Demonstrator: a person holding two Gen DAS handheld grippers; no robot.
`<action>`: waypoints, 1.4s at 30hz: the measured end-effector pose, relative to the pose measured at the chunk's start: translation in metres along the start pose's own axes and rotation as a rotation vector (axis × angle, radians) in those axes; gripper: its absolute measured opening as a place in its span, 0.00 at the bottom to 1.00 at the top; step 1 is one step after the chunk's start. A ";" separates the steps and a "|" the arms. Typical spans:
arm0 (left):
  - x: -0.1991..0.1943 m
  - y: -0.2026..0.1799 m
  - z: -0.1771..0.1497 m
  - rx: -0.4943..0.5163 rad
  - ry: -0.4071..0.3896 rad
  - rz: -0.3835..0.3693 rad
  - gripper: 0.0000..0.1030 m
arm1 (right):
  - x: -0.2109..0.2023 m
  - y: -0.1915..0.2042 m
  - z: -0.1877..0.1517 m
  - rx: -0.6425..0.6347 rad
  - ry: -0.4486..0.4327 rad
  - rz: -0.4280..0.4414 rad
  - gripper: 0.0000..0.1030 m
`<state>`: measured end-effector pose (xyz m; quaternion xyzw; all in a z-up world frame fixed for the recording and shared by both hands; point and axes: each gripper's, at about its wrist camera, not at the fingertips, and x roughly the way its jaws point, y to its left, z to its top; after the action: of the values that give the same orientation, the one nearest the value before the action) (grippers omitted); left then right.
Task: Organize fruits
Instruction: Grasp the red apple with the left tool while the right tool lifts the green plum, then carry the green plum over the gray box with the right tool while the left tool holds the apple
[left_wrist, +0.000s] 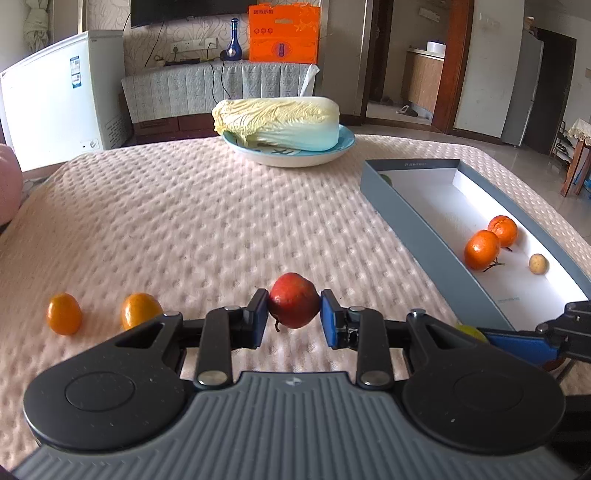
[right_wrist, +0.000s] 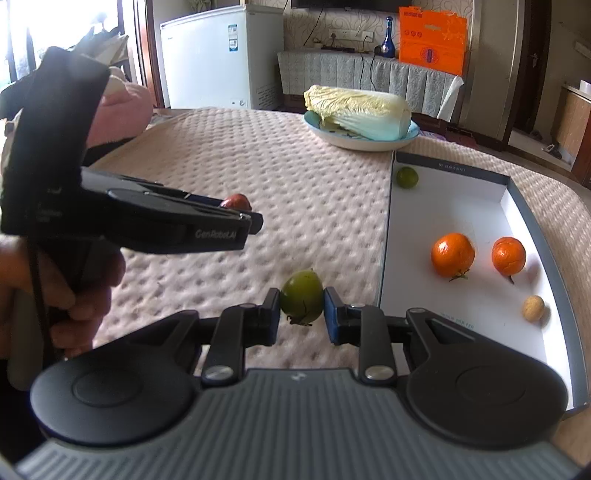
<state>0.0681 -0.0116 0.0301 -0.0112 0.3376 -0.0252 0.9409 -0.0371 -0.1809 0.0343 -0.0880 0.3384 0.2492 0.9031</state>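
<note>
Red fruit (left_wrist: 293, 300) between left tool (left_wrist: 294, 318) pads (pinched)

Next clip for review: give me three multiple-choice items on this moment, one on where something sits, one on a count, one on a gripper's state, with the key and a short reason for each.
1. Where is the cabbage?
A. in the gray box
B. on the blue plate
C. on the bare tablecloth

2. How many oranges lie in the gray box?
A. none
B. two
C. five

3. What is the left gripper doing?
A. hanging wide open over nothing
B. shut on an orange
C. shut on a red fruit

Key:
1 B, the cabbage rests on the blue plate at the far side of the table.
2 B, one orange and a second orange sit side by side on the white floor of the box.
3 C, both blue pads press the sides of the red fruit.
</note>
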 end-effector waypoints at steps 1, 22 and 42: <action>-0.002 0.000 0.000 0.001 -0.004 -0.001 0.34 | -0.001 0.000 0.000 0.002 -0.003 0.000 0.27; -0.017 -0.014 0.006 0.010 -0.036 -0.001 0.34 | -0.024 -0.007 0.000 0.020 -0.057 0.002 0.27; -0.013 -0.043 0.009 0.035 -0.046 -0.040 0.34 | -0.050 -0.037 -0.007 0.071 -0.104 -0.035 0.27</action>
<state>0.0620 -0.0537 0.0469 -0.0021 0.3148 -0.0496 0.9478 -0.0544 -0.2341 0.0613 -0.0488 0.2982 0.2254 0.9262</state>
